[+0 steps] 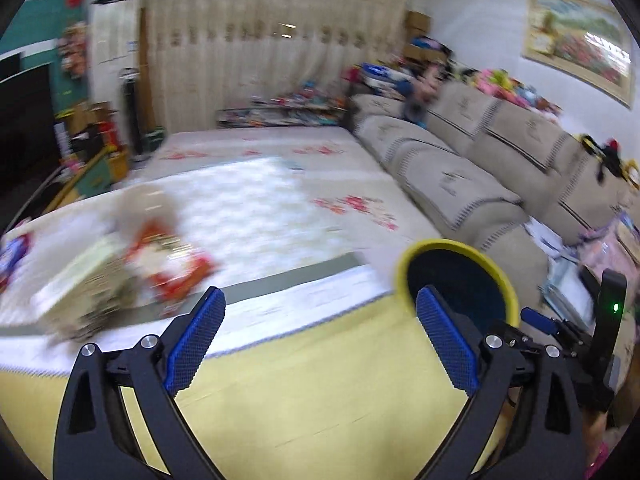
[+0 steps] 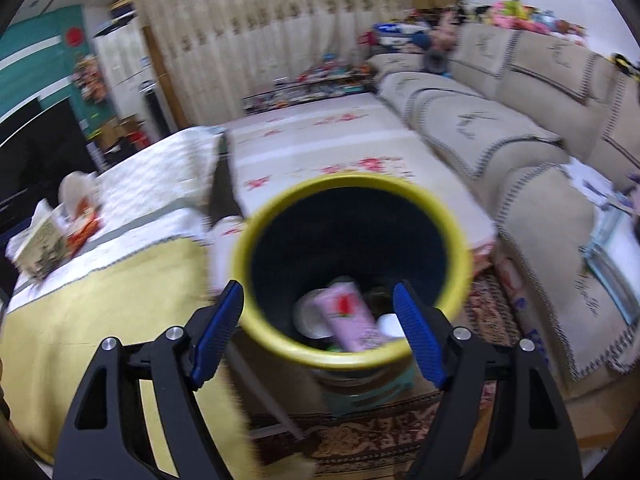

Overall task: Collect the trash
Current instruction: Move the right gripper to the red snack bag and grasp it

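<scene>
The left gripper [image 1: 316, 334] is spread wide and holds nothing. It hovers above a yellow tablecloth [image 1: 320, 380]. Ahead and to its left, blurred, lie a red snack wrapper [image 1: 168, 268] and a box [image 1: 76, 284] on the table. The right gripper [image 2: 318, 326] is likewise wide apart and empty, positioned over the yellow-rimmed bin [image 2: 460, 280]. Inside the bin, directly ahead between the fingers, lie a pink packet [image 2: 352, 316] and a white cup [image 2: 310, 314]. A sofa [image 2: 520, 140] stands to the right.
</scene>
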`<move>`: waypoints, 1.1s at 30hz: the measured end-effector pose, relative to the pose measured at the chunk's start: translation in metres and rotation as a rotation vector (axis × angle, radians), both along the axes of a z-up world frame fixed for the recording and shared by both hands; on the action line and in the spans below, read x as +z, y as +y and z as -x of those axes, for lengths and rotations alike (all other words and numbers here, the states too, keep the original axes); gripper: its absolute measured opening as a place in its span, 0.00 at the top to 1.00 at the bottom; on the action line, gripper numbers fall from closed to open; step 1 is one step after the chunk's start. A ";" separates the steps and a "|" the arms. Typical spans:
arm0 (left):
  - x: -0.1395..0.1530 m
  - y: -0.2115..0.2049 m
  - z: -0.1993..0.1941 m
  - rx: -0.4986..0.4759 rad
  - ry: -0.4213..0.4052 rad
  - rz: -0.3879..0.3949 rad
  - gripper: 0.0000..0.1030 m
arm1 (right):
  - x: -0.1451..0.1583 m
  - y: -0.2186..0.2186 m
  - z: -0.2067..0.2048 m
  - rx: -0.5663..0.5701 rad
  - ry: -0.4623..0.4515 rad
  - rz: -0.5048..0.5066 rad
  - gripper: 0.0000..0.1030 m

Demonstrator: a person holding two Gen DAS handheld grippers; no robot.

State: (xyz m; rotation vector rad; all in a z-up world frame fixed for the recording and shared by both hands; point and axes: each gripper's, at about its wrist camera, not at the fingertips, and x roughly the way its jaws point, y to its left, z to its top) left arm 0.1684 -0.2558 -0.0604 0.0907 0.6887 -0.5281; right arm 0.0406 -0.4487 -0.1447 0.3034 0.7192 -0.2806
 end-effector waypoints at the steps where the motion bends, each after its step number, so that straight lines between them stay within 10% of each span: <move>1: 0.000 0.017 0.002 0.027 -0.006 -0.005 0.07 | 0.001 0.010 -0.007 0.028 -0.001 0.000 0.29; 13: -0.025 0.183 0.014 0.282 0.025 0.014 0.07 | 0.028 0.158 -0.105 0.404 -0.014 0.028 0.28; 25: -0.025 0.205 0.011 0.310 0.028 0.042 0.07 | 0.048 0.223 -0.184 0.494 -0.048 0.082 0.28; 33: -0.028 0.197 0.010 0.302 0.035 0.037 0.07 | 0.009 0.224 -0.237 0.553 0.087 0.110 0.28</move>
